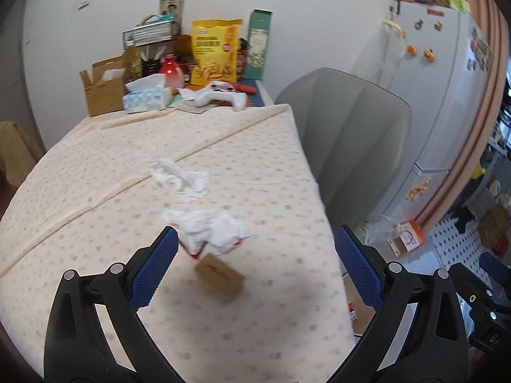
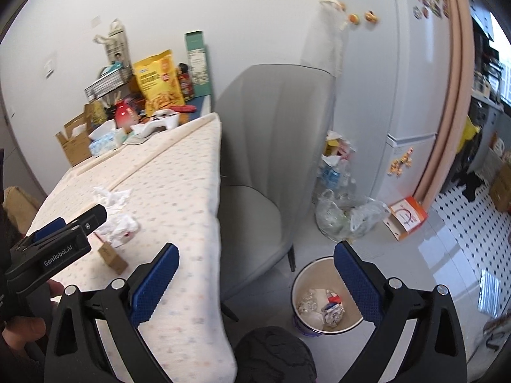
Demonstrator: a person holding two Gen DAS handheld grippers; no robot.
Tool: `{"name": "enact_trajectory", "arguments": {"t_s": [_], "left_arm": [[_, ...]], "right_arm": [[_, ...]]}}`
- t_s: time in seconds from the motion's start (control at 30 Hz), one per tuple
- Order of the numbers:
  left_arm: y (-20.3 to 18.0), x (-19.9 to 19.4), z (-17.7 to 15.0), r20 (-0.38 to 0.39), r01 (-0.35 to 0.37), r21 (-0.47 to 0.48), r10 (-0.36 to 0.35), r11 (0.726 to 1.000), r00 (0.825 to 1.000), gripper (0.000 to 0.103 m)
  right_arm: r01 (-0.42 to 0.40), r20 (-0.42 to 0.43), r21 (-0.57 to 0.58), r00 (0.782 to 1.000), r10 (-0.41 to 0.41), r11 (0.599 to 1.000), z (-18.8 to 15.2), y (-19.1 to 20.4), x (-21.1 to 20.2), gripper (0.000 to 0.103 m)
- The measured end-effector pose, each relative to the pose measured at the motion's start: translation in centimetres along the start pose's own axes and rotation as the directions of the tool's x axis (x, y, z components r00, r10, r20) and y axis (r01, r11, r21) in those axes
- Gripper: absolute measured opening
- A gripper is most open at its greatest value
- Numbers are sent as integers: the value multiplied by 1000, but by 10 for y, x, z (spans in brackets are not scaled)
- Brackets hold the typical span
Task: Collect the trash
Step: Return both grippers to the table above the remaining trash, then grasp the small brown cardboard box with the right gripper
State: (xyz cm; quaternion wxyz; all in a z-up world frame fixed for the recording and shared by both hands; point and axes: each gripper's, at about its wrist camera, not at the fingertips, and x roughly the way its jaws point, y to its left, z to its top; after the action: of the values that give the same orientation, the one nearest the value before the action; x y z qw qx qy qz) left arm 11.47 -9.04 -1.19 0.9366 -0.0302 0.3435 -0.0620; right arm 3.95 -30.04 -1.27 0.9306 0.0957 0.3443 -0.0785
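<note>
On the dotted tablecloth [image 1: 95, 223] lie a crumpled white wrapper with red edges [image 1: 210, 233], a small brown cardboard box [image 1: 220, 276] just in front of it, and a crumpled white tissue [image 1: 179, 178] farther back. My left gripper [image 1: 257, 239] hangs above the wrapper and box, open wide and touching neither. The right wrist view shows the same wrapper [image 2: 119, 226], box [image 2: 111, 257] and tissue [image 2: 110, 196], with the left gripper [image 2: 76, 223] beside them. My right gripper [image 2: 257, 252] is open and empty, off the table's edge. A round bin [image 2: 295, 282] on the floor below it holds crumpled trash.
A grey chair [image 2: 271, 159] stands between table and bin. The table's far end carries a tissue box [image 1: 145, 99], yellow snack bag [image 1: 215, 51], cardboard box [image 1: 102, 92] and white controller [image 1: 223, 94]. A plastic bag of bottles [image 2: 345, 214], an orange box [image 2: 407, 217] and a fridge [image 2: 383, 63] stand behind.
</note>
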Motion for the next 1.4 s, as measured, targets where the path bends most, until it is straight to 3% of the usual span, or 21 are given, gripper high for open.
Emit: {"name": "enact_trajectory", "arguments": {"t_s": [0.43,0.67,1.1,1.4], "left_arm": [[97,-23,-13,26,-84,-114,87,990,996,97],[146,-20,-21,6,-130,-170,133,977,991,97],[180,14,-31,-53,-162,-195,155,967,987,97],[193,37,-35,-102,-191,-206,173,960,980,97]], "right_arm": [[-62,-7,-118,998,62,991,-4,86,-2,95],[-95,-53,-177,995,87,980,-14,129,16,93],[-174,-188,-250,974,129,952,-30,179,74,72],[-216,-253,-281,957,144,935,-37,202,112,64]]}}
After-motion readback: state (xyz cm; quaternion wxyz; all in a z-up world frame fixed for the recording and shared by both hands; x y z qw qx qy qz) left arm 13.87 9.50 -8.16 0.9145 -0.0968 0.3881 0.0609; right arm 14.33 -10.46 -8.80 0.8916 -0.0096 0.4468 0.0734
